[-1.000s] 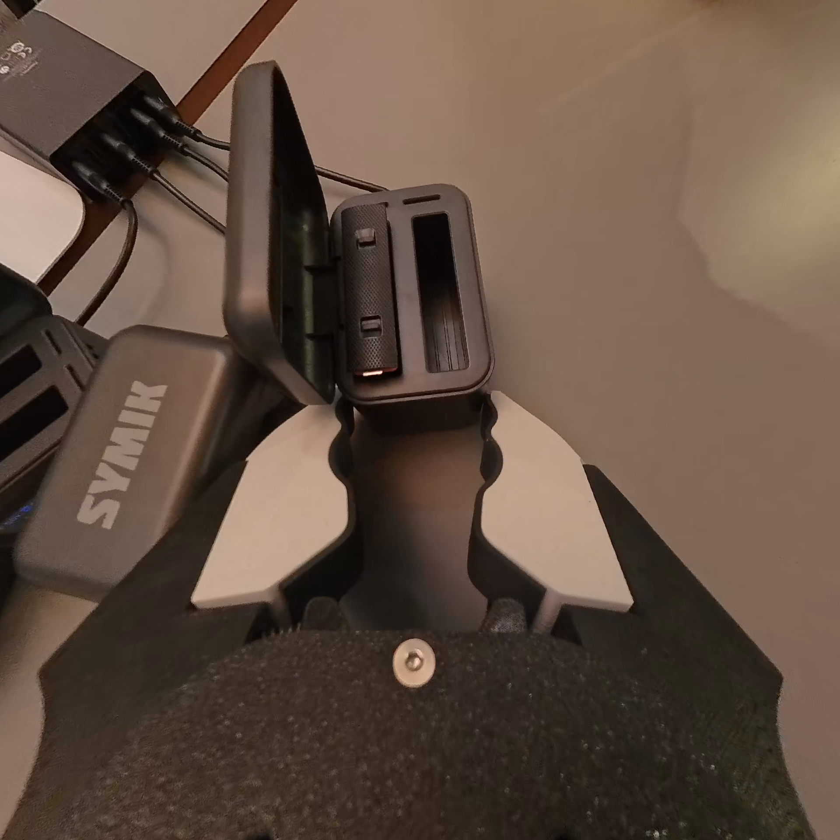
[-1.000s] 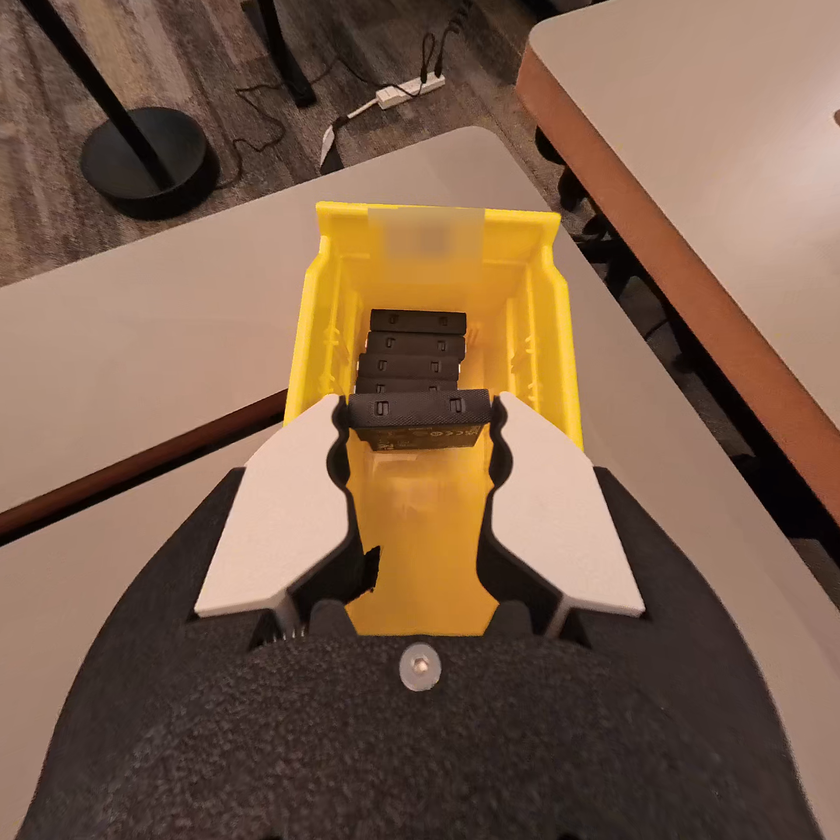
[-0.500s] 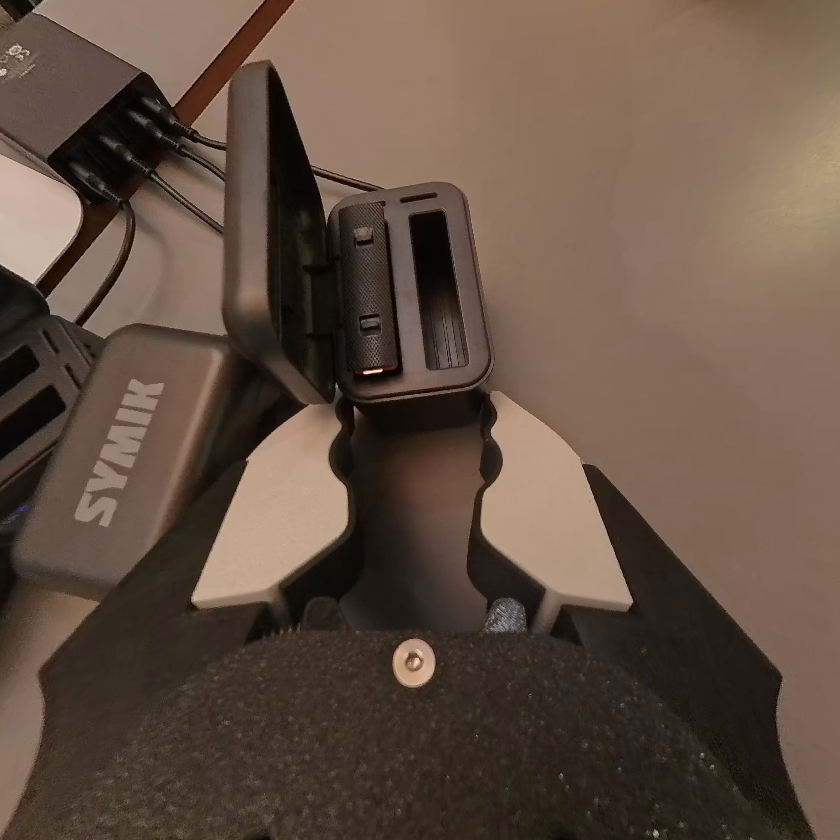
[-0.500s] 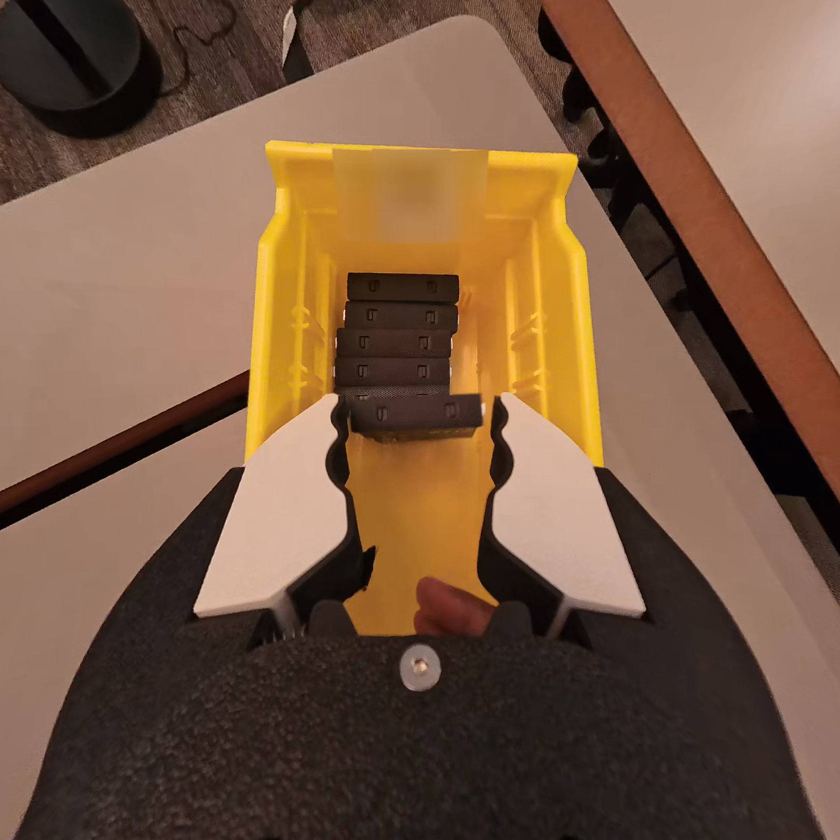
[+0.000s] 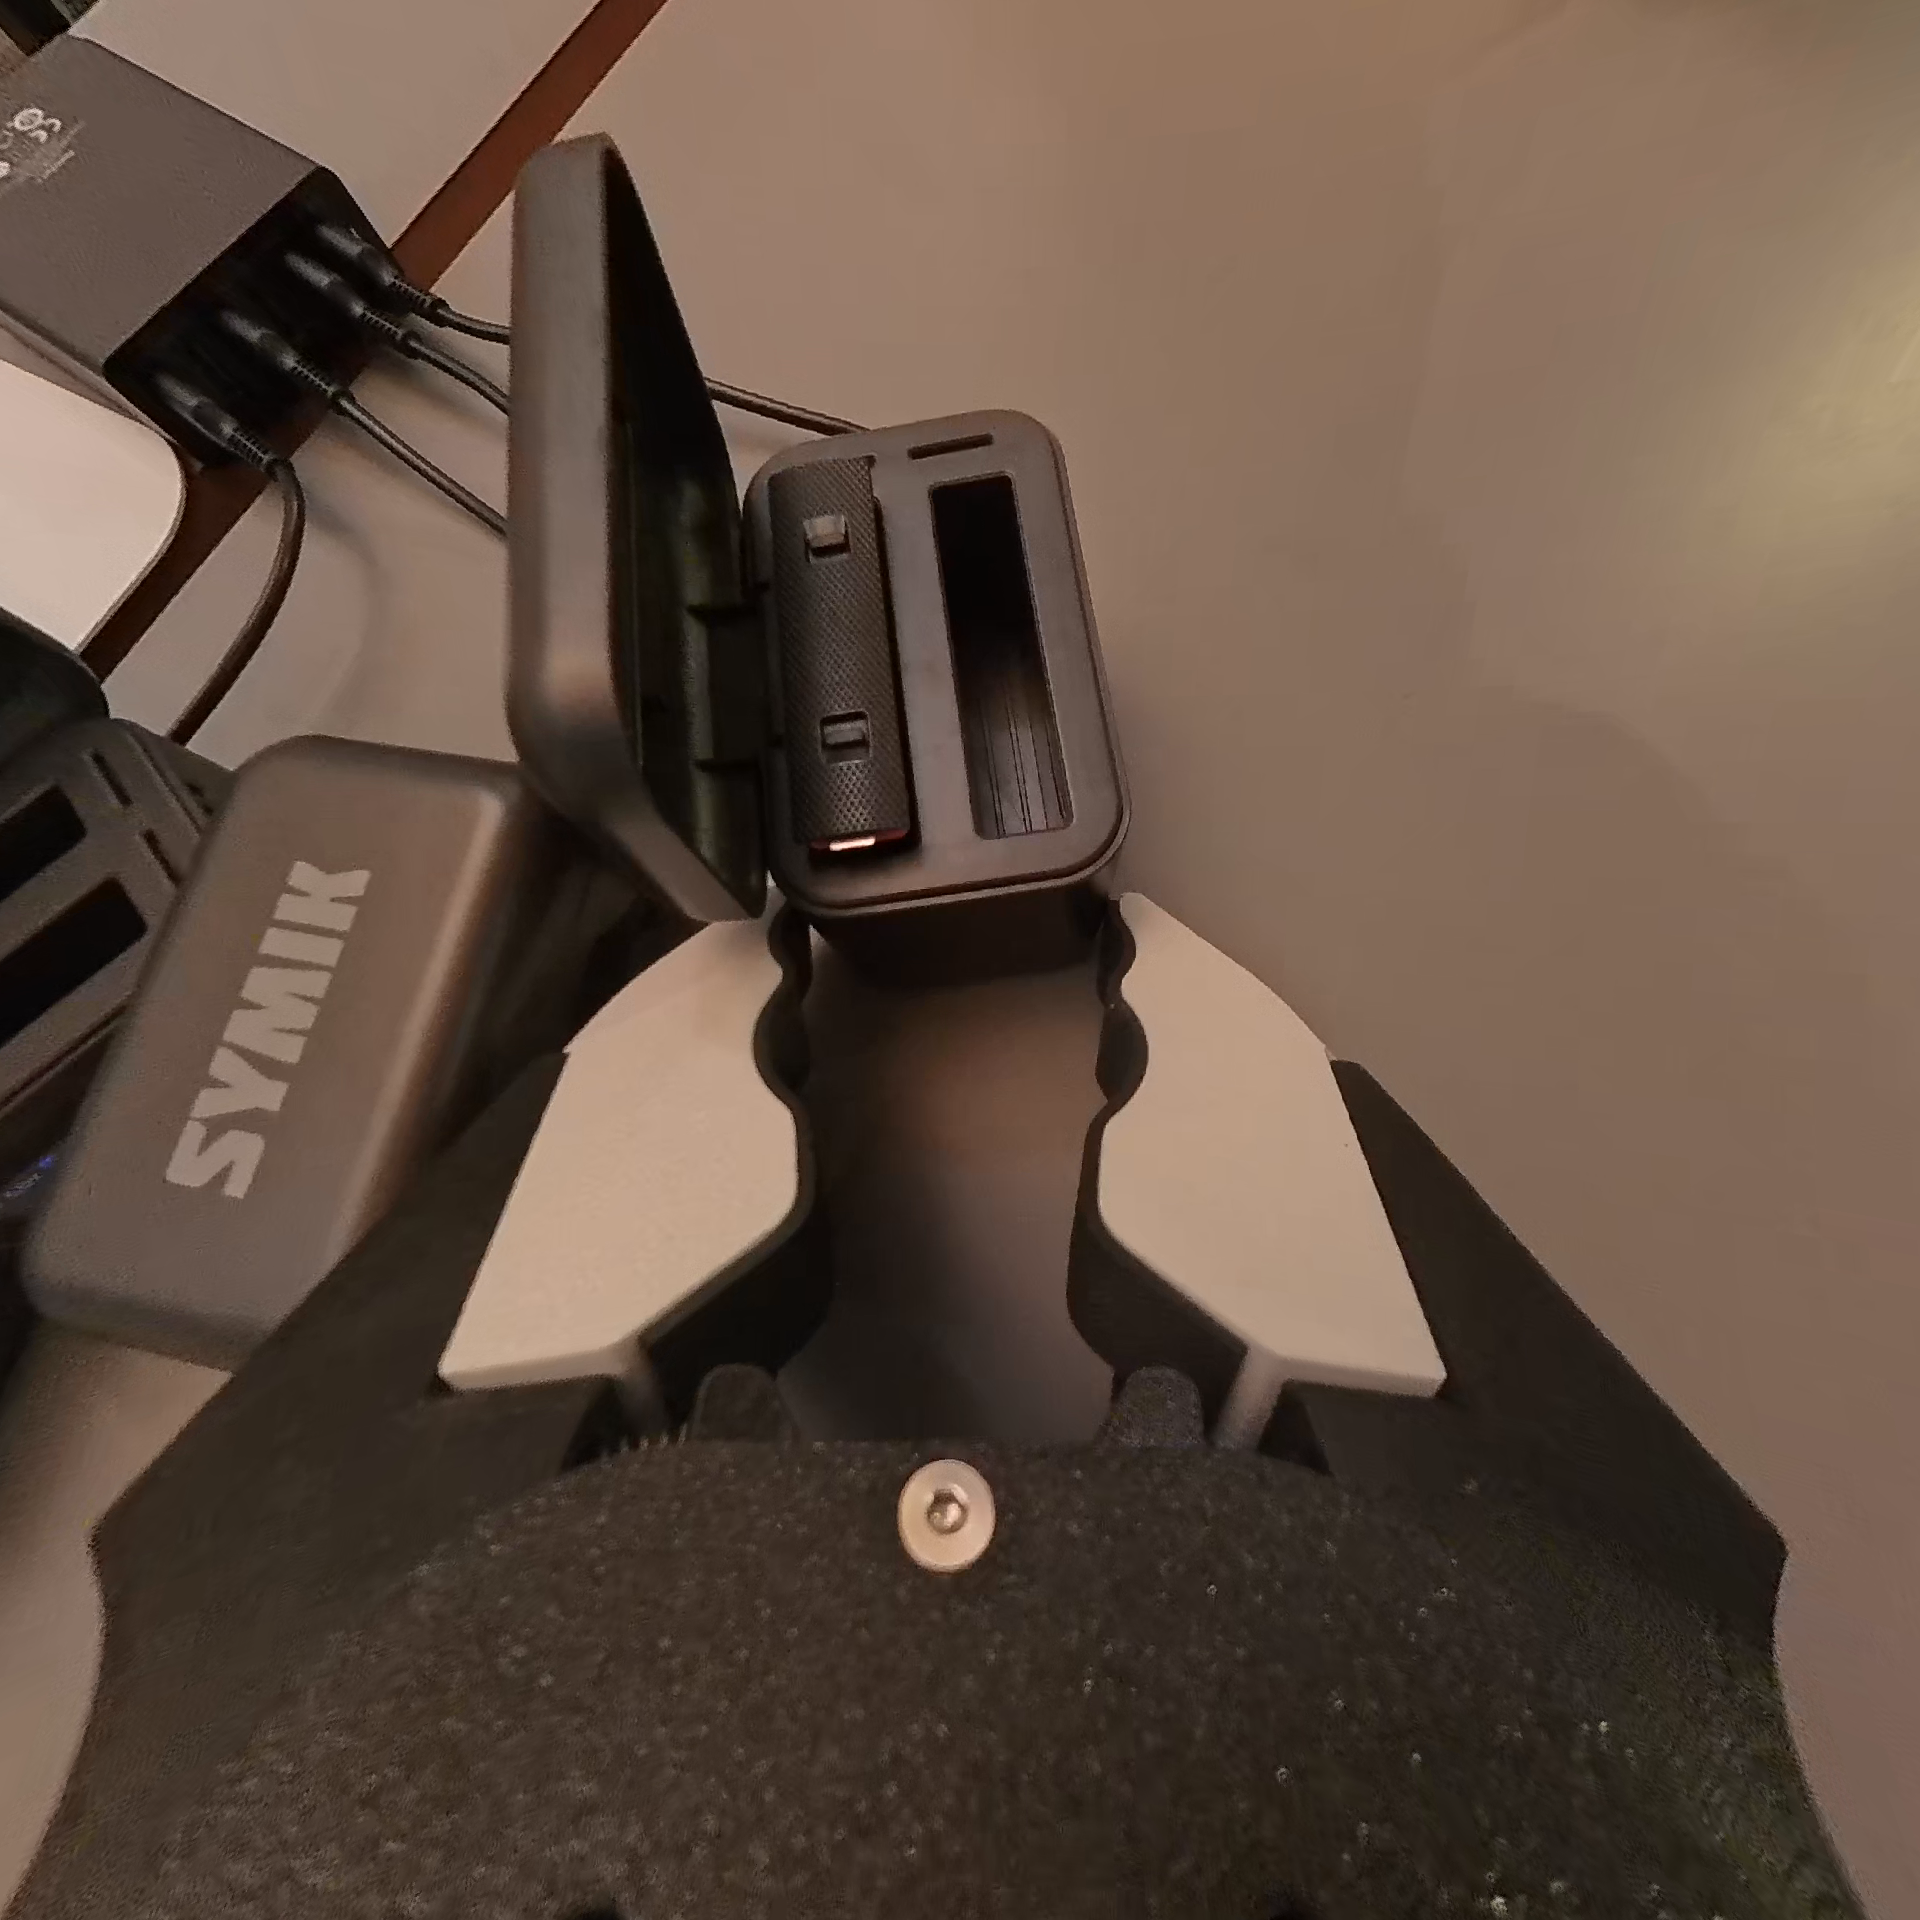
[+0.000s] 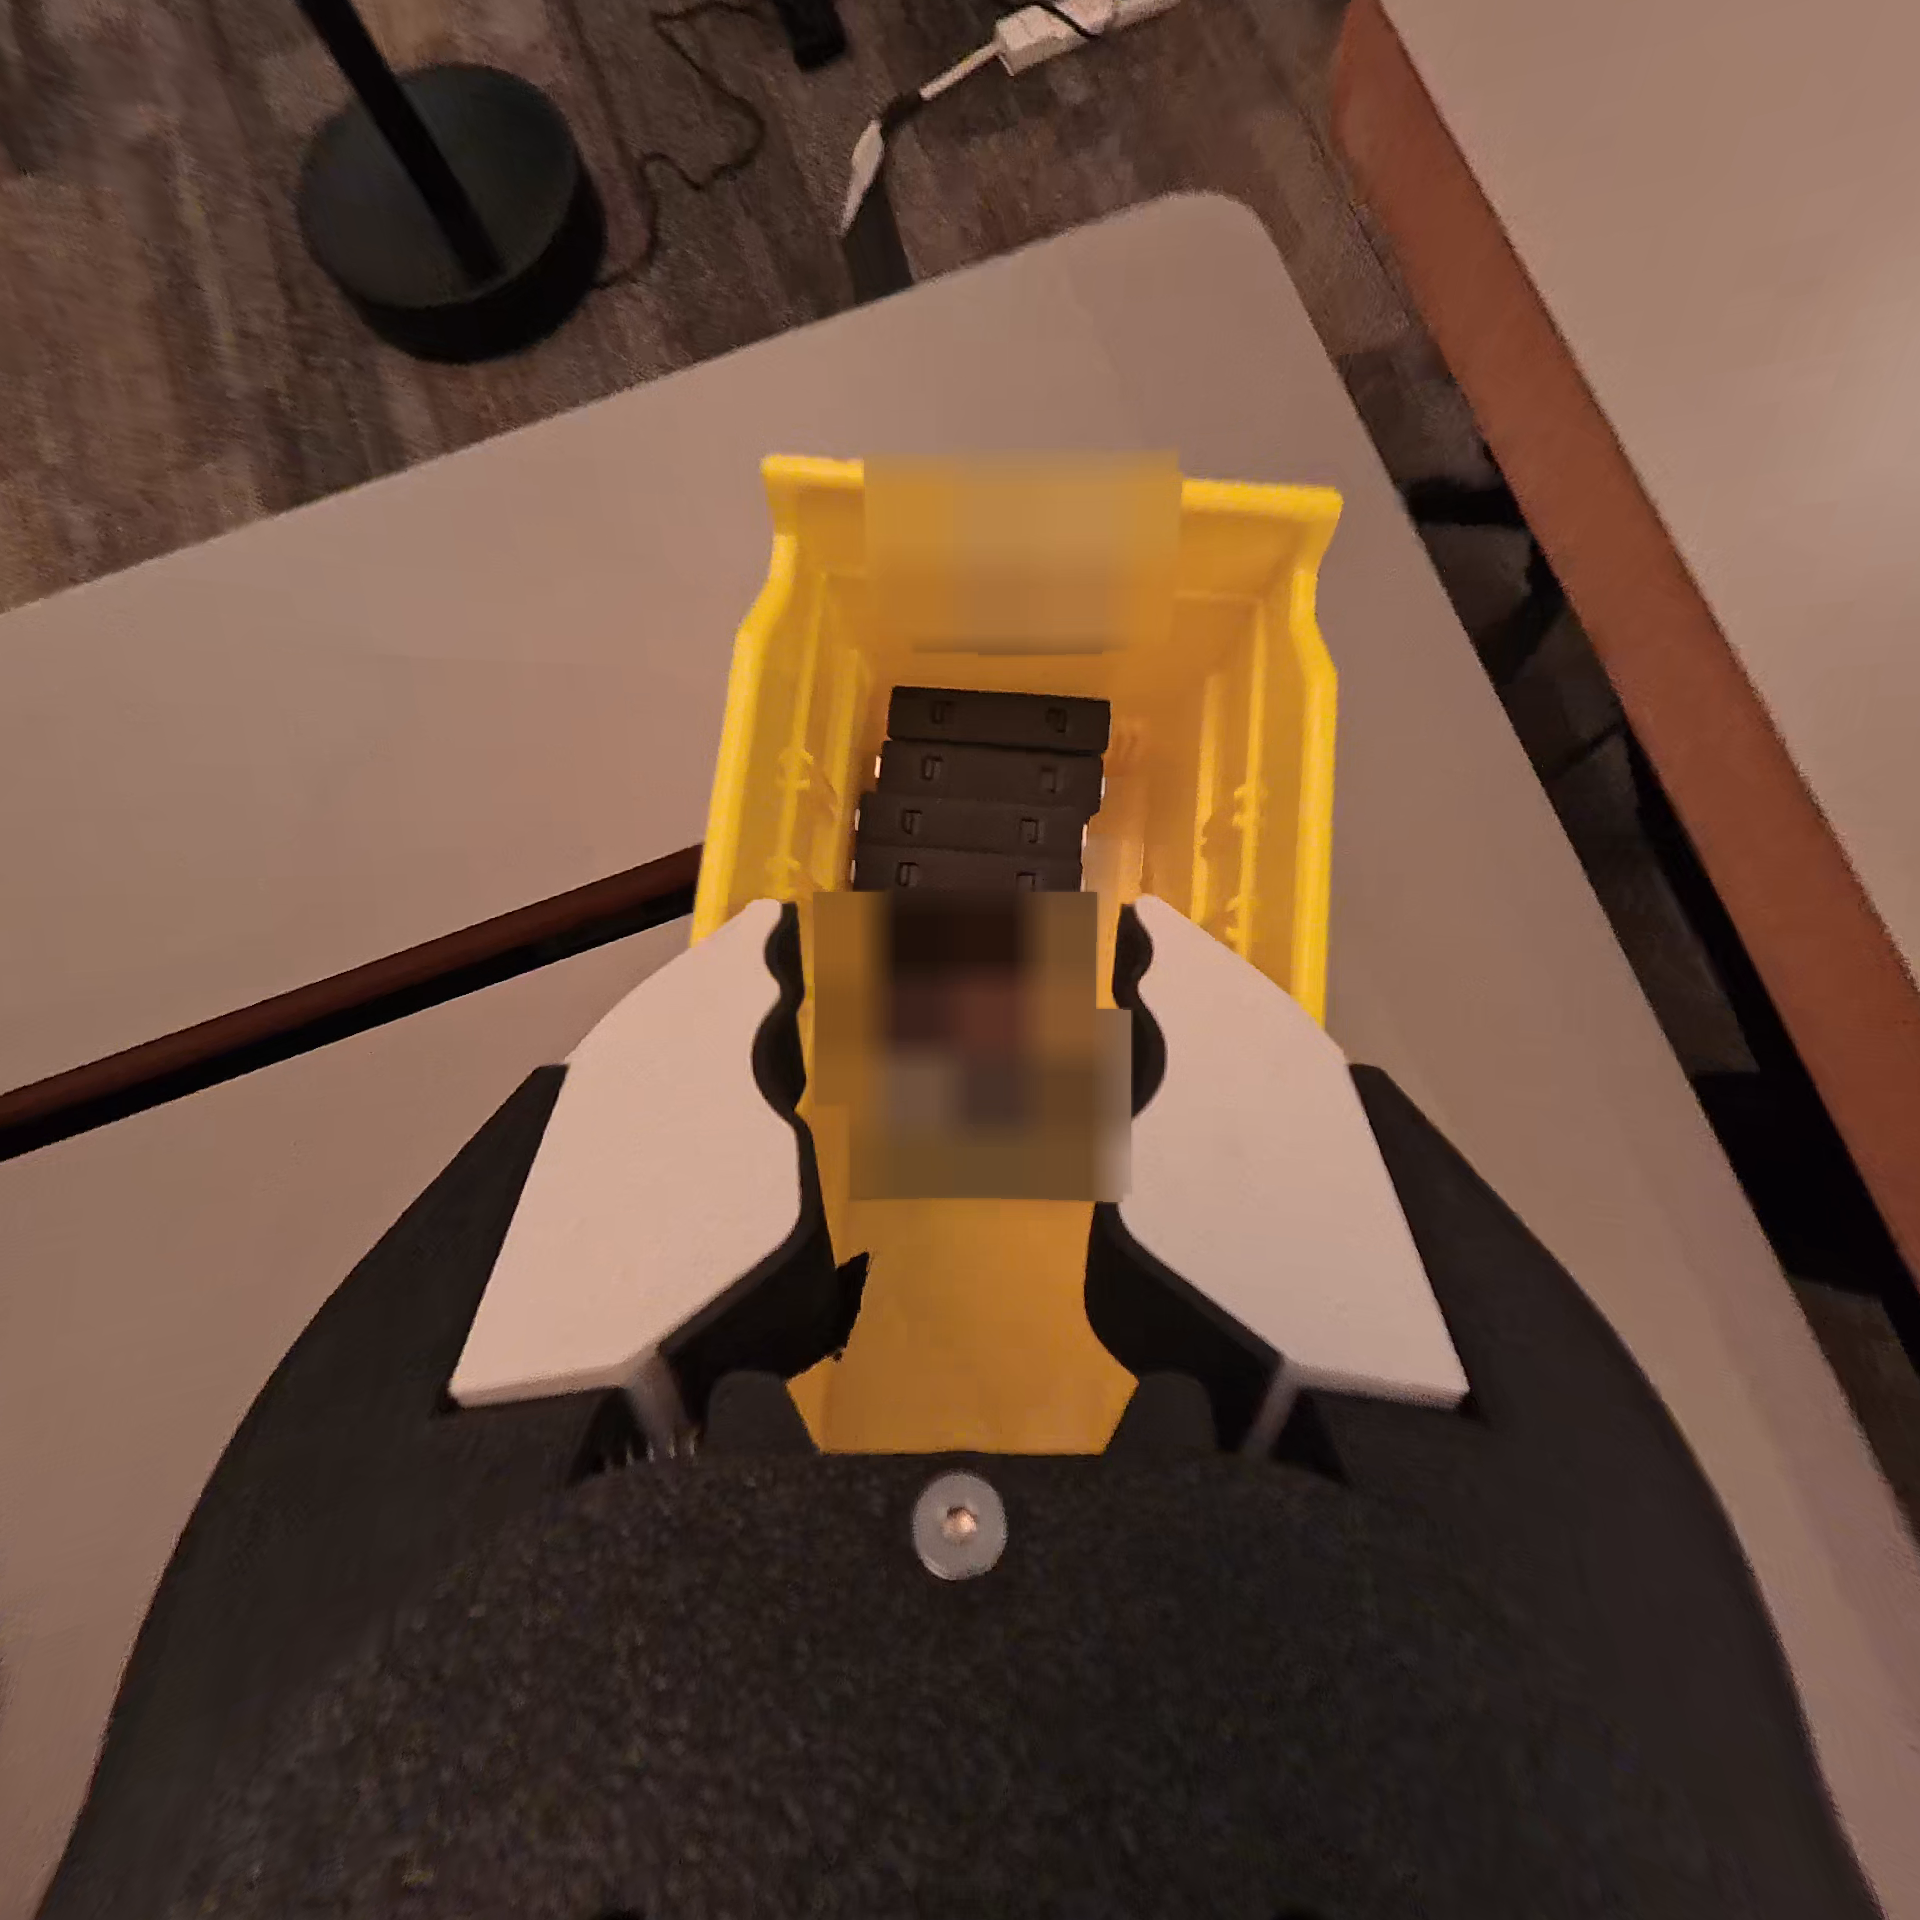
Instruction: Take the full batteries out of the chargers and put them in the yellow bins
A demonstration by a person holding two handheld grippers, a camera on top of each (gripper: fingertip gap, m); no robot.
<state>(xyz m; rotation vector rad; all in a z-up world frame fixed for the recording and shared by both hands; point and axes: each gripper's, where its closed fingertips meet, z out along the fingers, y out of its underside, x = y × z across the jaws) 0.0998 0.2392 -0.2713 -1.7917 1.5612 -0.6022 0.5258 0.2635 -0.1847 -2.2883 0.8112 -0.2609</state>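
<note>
While our left gripper (image 5: 948,914) squeezes the charger (image 5: 1081,644) steady with one battery (image 5: 844,665) in its left slot, our right gripper (image 6: 956,914) hangs over the yellow bin (image 6: 1314,831) by the table's (image 6: 416,727) far corner, its grip hidden so we cannot tell, and should lift straight up, missing the lined-up batteries (image 6: 987,790).

Matt black plastic charger (image 5: 945,665); knurled battery (image 5: 844,665); glossy yellow plastic bin (image 6: 1273,769); smooth matt tabletop (image 6: 364,675).
</note>
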